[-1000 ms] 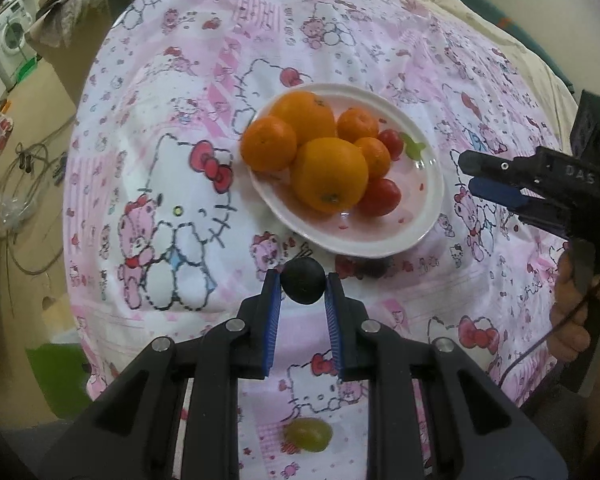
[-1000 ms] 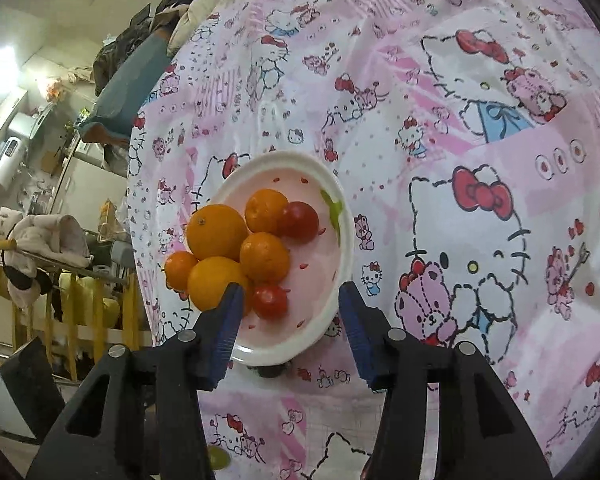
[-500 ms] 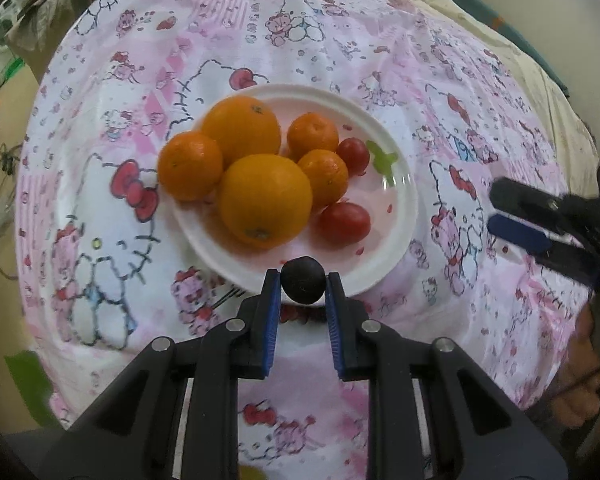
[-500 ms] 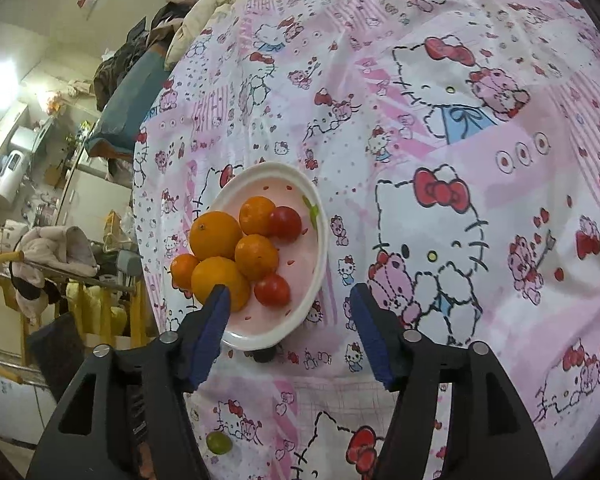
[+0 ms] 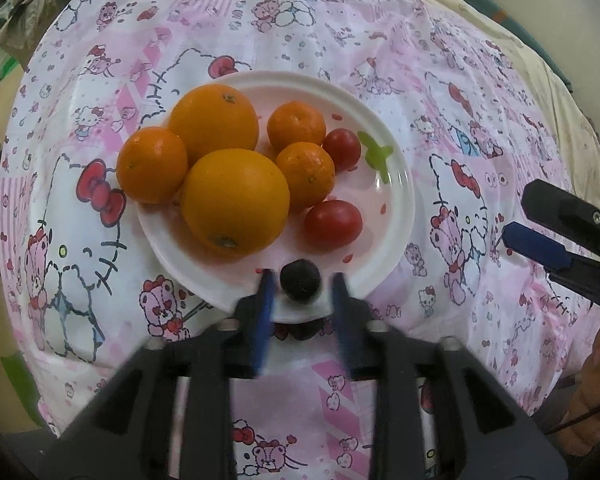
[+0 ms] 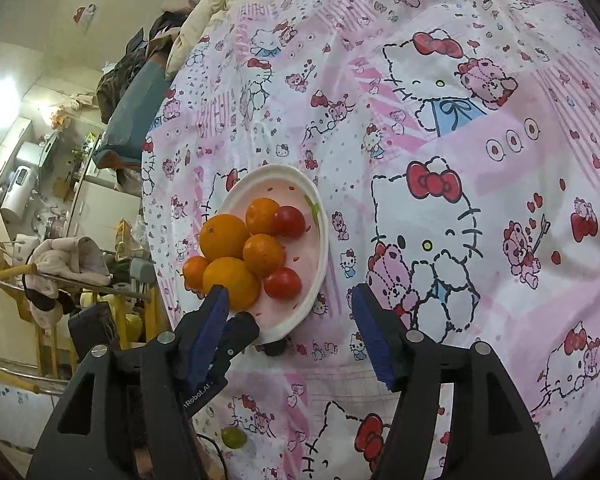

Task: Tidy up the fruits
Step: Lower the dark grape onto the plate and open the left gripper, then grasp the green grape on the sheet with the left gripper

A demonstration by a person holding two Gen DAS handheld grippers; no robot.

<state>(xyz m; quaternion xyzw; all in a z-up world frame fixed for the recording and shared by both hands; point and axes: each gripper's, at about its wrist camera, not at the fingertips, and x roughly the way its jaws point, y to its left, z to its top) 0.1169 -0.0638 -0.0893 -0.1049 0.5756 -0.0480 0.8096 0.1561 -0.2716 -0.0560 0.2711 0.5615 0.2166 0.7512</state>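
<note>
Releasing: my left gripper (image 5: 300,280) stands spread; small dark round grape (image 5: 300,276) free at white plate (image 5: 396,168) rim.
Advice: I'd back straight out, avoiding nudges.
Right gripper (image 6: 290,312): parted, empty.

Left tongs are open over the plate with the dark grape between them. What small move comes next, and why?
Probably draw the left tongs back from the plate. Its jaws stand apart with gaps on both sides of the dark grape, which sits at the near rim. A green grape lies on the cloth, a likely next pick.
</note>
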